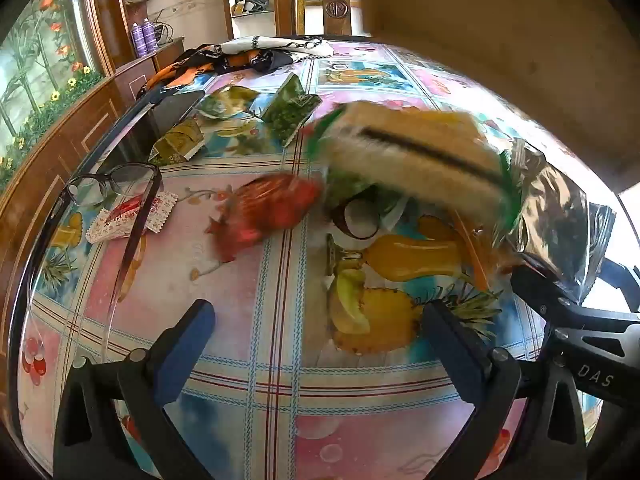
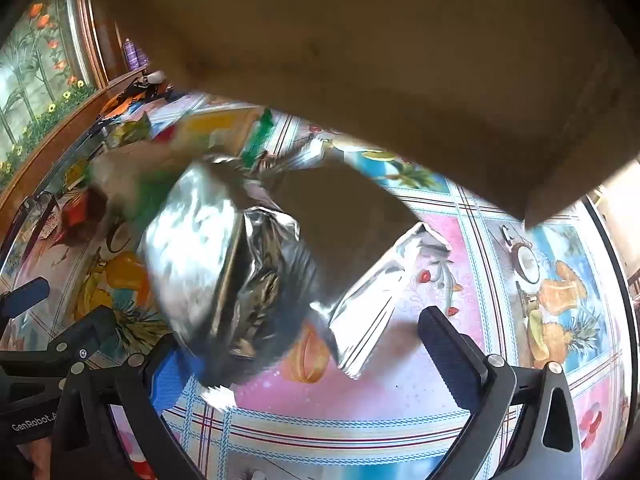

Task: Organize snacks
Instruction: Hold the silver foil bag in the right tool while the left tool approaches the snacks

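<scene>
A brown cardboard box (image 1: 500, 40) (image 2: 360, 60) hangs tilted over the fruit-print tablecloth (image 1: 280, 380) (image 2: 360, 420). Snack packs are blurred in mid-air under it: a beige pack with green ends (image 1: 412, 156) (image 2: 224, 128), a red pack (image 1: 268, 212) and a crumpled silver foil bag (image 1: 560, 216) (image 2: 200, 248). Another silver foil pack (image 2: 376, 292) is near the right gripper. My left gripper (image 1: 320, 340) stands open above the cloth with nothing between its fingers. My right gripper (image 2: 308, 360) is open too; the foil bag overlaps its left finger, and the pads do not press on it.
Three green snack packs (image 1: 290, 110) (image 1: 228, 102) (image 1: 178, 142) lie at the far left of the table. A red-and-white packet (image 1: 128, 216) lies under a pair of eyeglasses (image 1: 116, 184). A dark tablet (image 1: 176, 108), a patterned cloth (image 1: 240, 60) and a wooden chair (image 1: 320, 0) are farther back.
</scene>
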Demonstrator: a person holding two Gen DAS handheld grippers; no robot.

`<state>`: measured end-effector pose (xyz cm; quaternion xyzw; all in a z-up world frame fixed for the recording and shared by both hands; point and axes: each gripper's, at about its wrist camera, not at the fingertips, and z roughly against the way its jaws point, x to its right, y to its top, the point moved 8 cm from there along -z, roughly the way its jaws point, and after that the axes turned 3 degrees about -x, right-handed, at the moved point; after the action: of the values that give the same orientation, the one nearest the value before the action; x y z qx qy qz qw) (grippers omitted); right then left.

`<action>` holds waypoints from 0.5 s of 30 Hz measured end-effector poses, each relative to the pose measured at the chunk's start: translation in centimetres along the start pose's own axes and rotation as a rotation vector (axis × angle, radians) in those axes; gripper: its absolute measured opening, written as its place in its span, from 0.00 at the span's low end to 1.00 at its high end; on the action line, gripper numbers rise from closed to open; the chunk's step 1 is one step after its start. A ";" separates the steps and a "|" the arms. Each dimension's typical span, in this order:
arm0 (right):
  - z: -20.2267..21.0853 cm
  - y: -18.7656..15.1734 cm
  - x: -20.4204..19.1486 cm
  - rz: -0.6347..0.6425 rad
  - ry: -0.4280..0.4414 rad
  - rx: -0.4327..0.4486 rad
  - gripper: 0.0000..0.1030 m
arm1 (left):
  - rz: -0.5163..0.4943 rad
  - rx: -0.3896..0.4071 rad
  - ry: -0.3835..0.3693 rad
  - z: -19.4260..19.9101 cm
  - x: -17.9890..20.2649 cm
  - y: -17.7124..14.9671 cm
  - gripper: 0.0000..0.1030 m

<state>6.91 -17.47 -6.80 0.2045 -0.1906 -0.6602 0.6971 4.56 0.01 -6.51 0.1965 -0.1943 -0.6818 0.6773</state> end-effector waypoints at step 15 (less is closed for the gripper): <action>0.3 -0.4 0.3 -0.003 0.004 0.002 1.00 | 0.000 -0.004 0.000 0.0 -0.2 0.1 1.00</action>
<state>6.43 -17.75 -6.76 0.2070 -0.1895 -0.6605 0.6964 4.60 0.25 -6.47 0.1951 -0.1930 -0.6822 0.6777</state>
